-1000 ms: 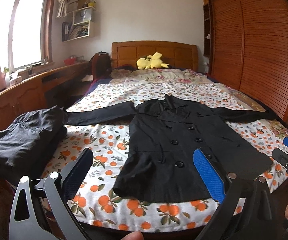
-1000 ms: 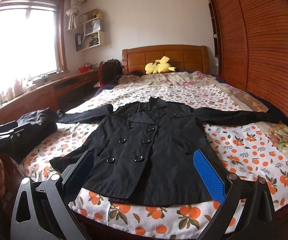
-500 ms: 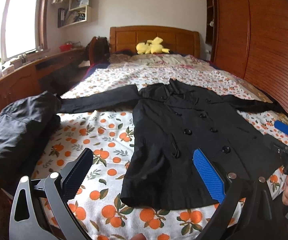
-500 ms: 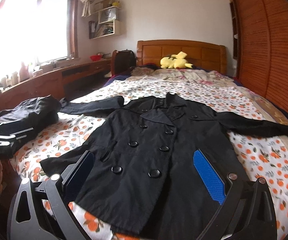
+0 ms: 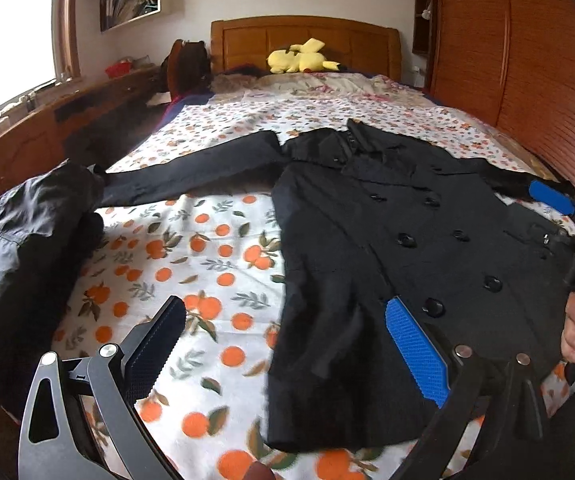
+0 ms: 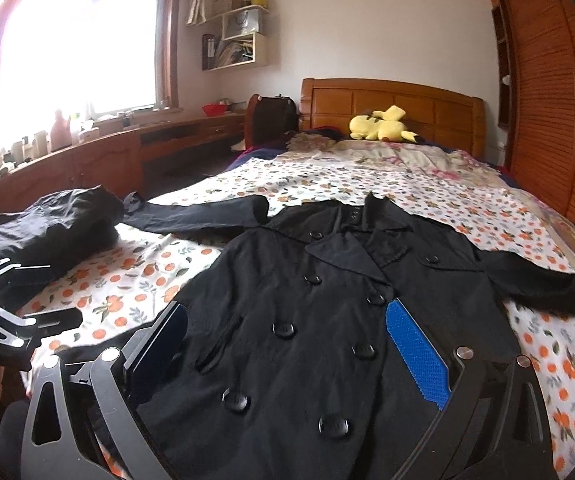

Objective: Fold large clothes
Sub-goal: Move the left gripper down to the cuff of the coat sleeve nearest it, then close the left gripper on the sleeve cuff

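A black double-breasted coat [image 5: 387, 248] lies flat and face up on the orange-print bedsheet [image 5: 191, 264], both sleeves spread sideways. It also shows in the right wrist view [image 6: 319, 320]. My left gripper [image 5: 283, 344] is open and empty, low over the coat's left hem edge. My right gripper [image 6: 287, 348] is open and empty, low over the coat's lower front by the buttons. The right gripper also shows at the right edge of the left wrist view [image 5: 567, 220], and the left gripper at the left edge of the right wrist view [image 6: 15, 320].
A folded dark garment [image 5: 23, 248] lies on the bed's left edge, touching the coat's left cuff. A yellow plush toy [image 5: 299, 58] sits by the wooden headboard [image 5: 307, 36]. A wooden desk [image 6: 107, 156] runs along the left; louvered wardrobe doors [image 5: 527, 60] stand on the right.
Both grippers have moved forward and lower toward the coat, so it fills more of each view. Both stay open and empty. The coat has not moved.
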A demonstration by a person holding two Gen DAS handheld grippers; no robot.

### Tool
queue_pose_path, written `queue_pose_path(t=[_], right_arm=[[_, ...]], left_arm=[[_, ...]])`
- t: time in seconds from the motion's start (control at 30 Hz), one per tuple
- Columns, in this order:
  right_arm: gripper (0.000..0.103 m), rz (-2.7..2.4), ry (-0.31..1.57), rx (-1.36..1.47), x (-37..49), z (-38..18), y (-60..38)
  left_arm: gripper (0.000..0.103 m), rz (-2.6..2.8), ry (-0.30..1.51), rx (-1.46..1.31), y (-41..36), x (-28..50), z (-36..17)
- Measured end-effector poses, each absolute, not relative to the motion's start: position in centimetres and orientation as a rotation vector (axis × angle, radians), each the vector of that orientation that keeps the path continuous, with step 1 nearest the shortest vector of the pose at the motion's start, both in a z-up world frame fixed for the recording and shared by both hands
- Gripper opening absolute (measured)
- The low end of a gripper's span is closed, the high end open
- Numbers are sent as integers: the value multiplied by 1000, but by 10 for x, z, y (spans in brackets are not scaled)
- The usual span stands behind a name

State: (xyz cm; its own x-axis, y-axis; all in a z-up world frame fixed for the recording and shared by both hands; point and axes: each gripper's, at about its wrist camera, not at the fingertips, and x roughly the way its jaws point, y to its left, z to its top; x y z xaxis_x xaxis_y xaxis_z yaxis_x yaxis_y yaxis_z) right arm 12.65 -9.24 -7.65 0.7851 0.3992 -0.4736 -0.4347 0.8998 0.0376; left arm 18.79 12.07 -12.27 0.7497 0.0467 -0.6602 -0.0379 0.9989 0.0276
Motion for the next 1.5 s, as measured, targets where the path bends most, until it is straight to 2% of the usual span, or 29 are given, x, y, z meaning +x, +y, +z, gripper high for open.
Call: queue_pose_path(t=[0.33,0.67,1.0,1.27,1.5], right_arm=[[96,503,457,-59,175,-75,-65],[96,546,529,-66,200,-109,-50],[96,567,581,-91,207,-131,-40],[96,573,598,-84,210,-136,-40],[96,575,597,-86,210,-137,-40]], left_arm=[[101,79,769,-21,171,249,-128],[101,93,817,-98,212,324,-142],[85,146,871,-171,253,396,-166],[85,214,892,-258,287,444,-182],[82,258,914,-439,318,468,-200]])
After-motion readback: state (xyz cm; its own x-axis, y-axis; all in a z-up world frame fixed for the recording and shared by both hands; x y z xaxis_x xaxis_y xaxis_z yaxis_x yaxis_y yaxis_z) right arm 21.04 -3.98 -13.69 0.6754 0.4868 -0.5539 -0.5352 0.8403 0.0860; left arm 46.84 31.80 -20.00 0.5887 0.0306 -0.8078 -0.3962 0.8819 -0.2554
